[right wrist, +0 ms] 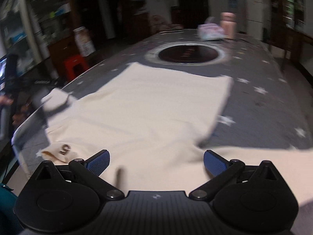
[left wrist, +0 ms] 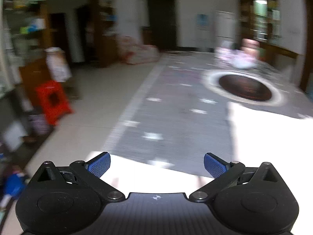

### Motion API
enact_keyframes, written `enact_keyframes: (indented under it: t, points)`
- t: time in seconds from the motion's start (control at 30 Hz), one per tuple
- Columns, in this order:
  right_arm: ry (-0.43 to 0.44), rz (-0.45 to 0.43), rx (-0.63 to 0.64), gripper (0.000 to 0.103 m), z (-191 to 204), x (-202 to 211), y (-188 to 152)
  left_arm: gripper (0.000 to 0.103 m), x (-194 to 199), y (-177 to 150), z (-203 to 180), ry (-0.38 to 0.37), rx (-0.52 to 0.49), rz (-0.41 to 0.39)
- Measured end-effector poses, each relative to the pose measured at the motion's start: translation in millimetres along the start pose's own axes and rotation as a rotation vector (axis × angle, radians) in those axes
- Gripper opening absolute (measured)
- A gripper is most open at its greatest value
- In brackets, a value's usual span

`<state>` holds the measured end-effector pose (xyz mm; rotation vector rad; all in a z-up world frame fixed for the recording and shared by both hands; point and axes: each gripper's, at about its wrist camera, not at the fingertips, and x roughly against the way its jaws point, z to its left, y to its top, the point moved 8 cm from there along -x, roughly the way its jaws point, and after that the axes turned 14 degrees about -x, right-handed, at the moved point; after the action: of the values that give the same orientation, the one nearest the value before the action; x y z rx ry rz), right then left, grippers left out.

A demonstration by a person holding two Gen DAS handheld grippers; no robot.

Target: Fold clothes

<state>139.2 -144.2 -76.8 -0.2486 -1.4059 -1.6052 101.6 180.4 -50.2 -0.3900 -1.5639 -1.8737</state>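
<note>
Shirt (right wrist: pixel 148 105): spread flat on the worktop (right wrist: pixel 264 101) — long axis runs away from the right tongs (right wrist: pixel 156 163)
Right tongs: wide open, empty, over its near edge
Left tongs (left wrist: pixel 156 164): wide open, empty — at its left edge
Nearer: right

This is a lived-in home dining room. A grey star-patterned tabletop (right wrist: pixel 264 105) has a round dark hotplate (right wrist: pixel 188 54) set into its middle, and dark wooden shelving (left wrist: pixel 25 19) crammed with household goods lines the walls. A red plastic stool (left wrist: pixel 53 99) stands on the pale tiled floor (left wrist: pixel 93 105), and a white refrigerator (right wrist: pixel 254 9) stands by the far wall.
</note>
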Motion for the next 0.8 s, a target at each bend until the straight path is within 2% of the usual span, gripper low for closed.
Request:
enact_keyframes:
  t: [0.13, 0.27, 0.5, 0.6, 0.8]
  points:
    - [-0.092, -0.018, -0.08, 0.103, -42, 8, -1, 0.103, 4, 4, -46, -0.117, -0.095, -0.037]
    - [-0.158, -0.03, -0.124, 0.103, -76, 13, -3, 0.103, 6, 0, -76, -0.152, -0.184, -0.061]
    - [-0.271, -0.052, -0.078, 0.103, -102, 16, -4, 0.103, 2, -22, -102, -0.2, -0.198, -0.003]
    - [-0.286, -0.057, -0.096, 0.103, -111, 16, 0, 0.103, 5, -24, -107, -0.24, -0.168, 0.01]
    - [-0.355, -0.06, -0.141, 0.103, -129, 17, 9, 0.103, 7, -20, -118, -0.271, -0.196, 0.007]
